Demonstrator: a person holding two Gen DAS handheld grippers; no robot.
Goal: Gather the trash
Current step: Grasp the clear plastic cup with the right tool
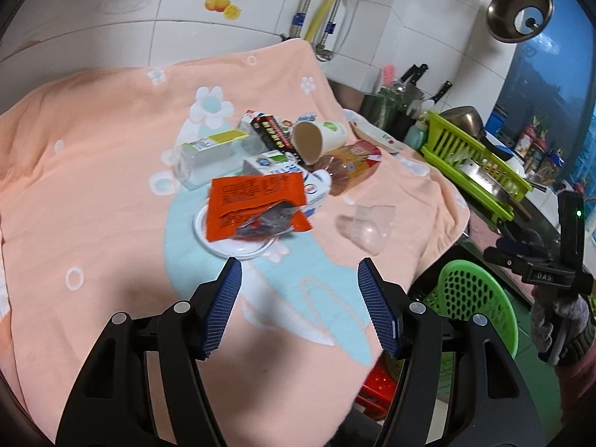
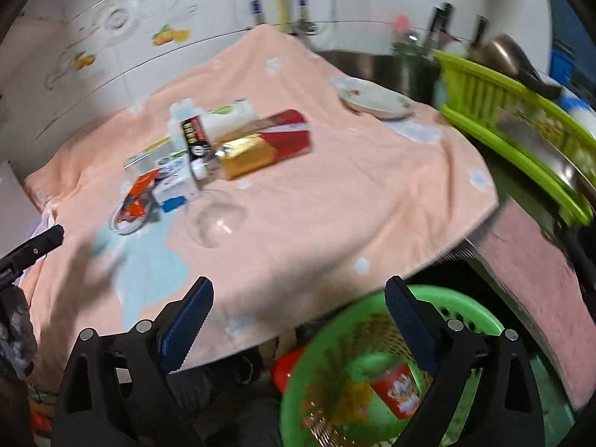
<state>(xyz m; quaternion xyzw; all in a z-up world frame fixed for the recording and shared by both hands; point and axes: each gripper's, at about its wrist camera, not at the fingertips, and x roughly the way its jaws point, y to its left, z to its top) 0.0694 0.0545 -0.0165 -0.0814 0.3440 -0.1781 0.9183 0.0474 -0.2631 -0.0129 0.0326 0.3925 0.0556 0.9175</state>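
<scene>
Trash heap mid-cloth [image 1: 93, 171]: orange wrapper [image 1: 257, 205] on a white lid [image 1: 238, 249], cartons, paper cup [image 1: 320, 139] tipped over, clear cup [image 1: 367, 227] lying apart nearer the edge. Plate [image 2: 372, 97] and dish rack [image 1: 476, 156] at far right. Green basket [image 2: 469, 313] below the table edge holds a red can [image 2: 398, 391] and a yellow wrapper. Left gripper [image 1: 298, 279] jaws apart, empty, short of the heap. Right gripper [image 2: 298, 298] wide apart, empty, above the basket.

A peach blanket [image 1: 93, 171] with flower prints covers the surface. On it, a pile of trash sits at centre: an orange wrapper [image 1: 257, 205] on a white lid [image 1: 223, 246], cartons, a clear bottle [image 1: 208, 156] and a paper cup [image 1: 320, 138]. A clear plastic cup [image 1: 367, 225] lies at the pile's four o'clock, and a plate [image 2: 372, 98] at its two o'clock.
</scene>
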